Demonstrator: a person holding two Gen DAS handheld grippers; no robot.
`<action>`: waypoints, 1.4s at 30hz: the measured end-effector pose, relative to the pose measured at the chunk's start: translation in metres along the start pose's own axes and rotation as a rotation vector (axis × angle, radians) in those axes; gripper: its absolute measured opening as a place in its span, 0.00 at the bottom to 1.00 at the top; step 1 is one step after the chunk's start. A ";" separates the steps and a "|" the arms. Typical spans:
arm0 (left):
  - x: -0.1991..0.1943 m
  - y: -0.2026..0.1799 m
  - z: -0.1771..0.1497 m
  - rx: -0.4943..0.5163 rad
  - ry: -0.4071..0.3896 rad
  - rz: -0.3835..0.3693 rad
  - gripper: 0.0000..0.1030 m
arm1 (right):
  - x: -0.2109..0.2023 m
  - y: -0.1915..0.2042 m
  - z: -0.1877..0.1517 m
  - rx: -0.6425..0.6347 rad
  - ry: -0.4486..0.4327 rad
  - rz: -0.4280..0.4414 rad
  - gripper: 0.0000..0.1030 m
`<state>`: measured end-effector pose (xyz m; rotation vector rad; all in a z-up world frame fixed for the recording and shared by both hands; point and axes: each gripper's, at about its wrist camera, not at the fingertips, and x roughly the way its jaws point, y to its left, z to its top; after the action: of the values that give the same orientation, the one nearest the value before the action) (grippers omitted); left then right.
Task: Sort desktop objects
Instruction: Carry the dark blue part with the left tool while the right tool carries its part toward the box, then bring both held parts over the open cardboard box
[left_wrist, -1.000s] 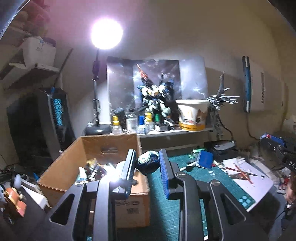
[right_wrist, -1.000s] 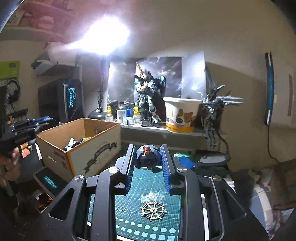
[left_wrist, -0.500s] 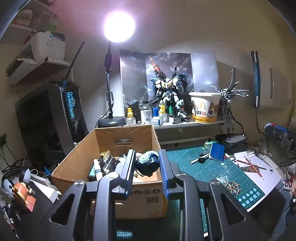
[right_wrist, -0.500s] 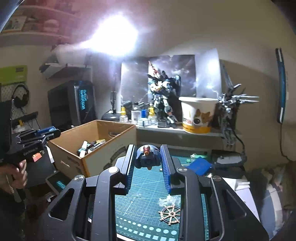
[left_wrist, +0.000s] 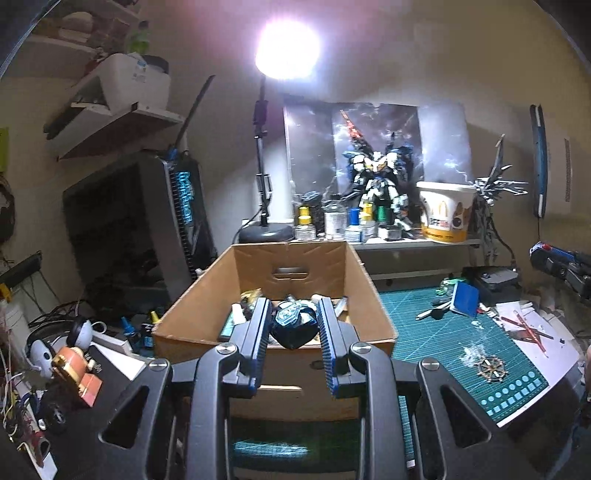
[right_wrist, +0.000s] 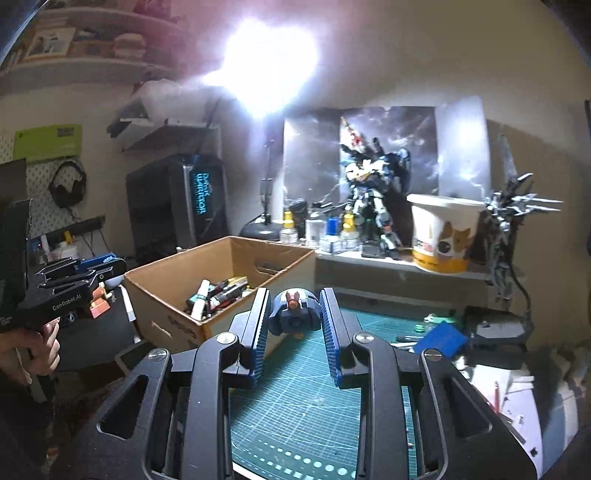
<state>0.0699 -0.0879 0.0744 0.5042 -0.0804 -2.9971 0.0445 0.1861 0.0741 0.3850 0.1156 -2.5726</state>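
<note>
We carry two model parts toward the cardboard box (left_wrist: 255, 264). The left gripper (left_wrist: 293, 325) has its jaws clenched on a dark blue rounded part (left_wrist: 293, 323), held over the box's near rim above the bottles and tubes already inside. The right gripper (right_wrist: 293, 317) has its jaws clenched on a blue-grey figure head (right_wrist: 293, 314), held above the green cutting mat (right_wrist: 295, 398) with the box off to its left. We judge the step as delivery: next, the left jaws release over the box interior, while the right must cross the box wall first. Around, on the surface: a ship's-wheel piece (left_wrist: 491, 367), a blue block (left_wrist: 466, 298), pencils (left_wrist: 528, 328); a robot figure (left_wrist: 376, 181) and a paper bucket (left_wrist: 445, 212) occupy the shelf behind.
</note>
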 end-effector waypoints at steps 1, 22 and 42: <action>0.000 0.002 -0.001 -0.002 0.003 0.007 0.25 | 0.002 0.003 0.000 -0.004 0.002 0.010 0.25; -0.015 0.040 -0.012 -0.035 0.050 0.128 0.25 | 0.035 0.049 0.004 -0.055 0.021 0.154 0.25; -0.040 0.067 -0.019 -0.070 0.070 0.206 0.25 | 0.053 0.089 0.009 -0.083 0.030 0.320 0.25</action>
<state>0.1194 -0.1505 0.0743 0.5562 -0.0198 -2.7684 0.0450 0.0827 0.0672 0.3782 0.1570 -2.2397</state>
